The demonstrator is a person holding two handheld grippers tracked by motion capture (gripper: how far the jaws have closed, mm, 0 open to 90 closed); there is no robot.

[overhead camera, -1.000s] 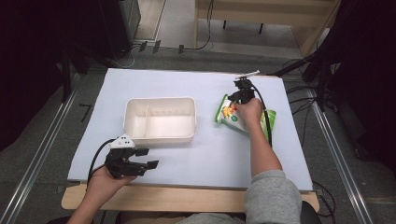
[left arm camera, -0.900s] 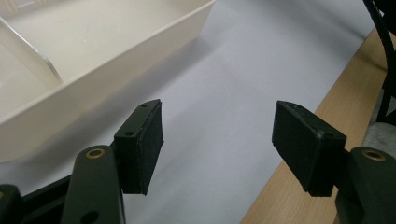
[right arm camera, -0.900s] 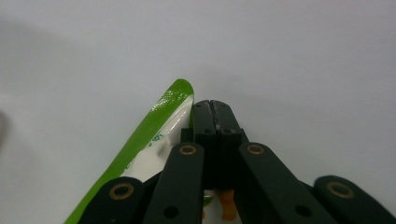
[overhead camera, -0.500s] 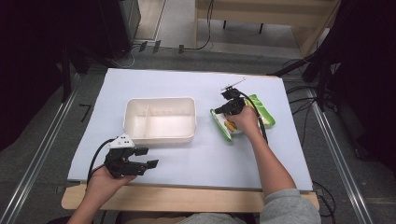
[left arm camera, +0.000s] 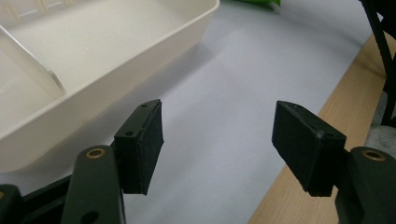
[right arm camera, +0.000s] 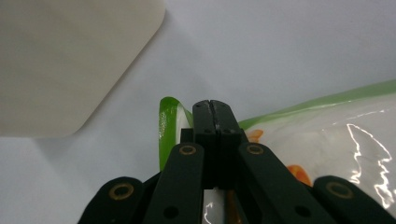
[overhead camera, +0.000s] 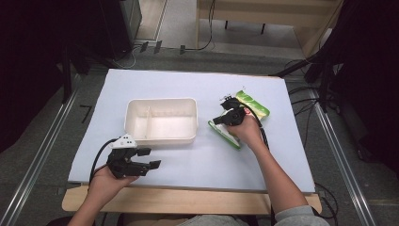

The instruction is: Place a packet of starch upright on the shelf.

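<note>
Meanwhile, the right tongs (overhead camera: 225, 117) are clenching the edge of a green-and-white snack bag (overhead camera: 227, 134), their jaws pressed flat together on its green border in the right gripper view (right arm camera: 215, 122); the bag is lying toward the right side of the counter (overhead camera: 282, 155), just beside the white divided tray (overhead camera: 161, 121) that is sitting near the middle. The left tongs (overhead camera: 147, 158) are resting released near the counter's front-left edge, jaws spread wide apart over bare surface (left arm camera: 217, 149), close to the tray's front wall (left arm camera: 116, 74).

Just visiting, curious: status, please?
Left gripper open, idle. Right gripper shut on green snack bag, beside white tray. Nothing in the way.
</note>
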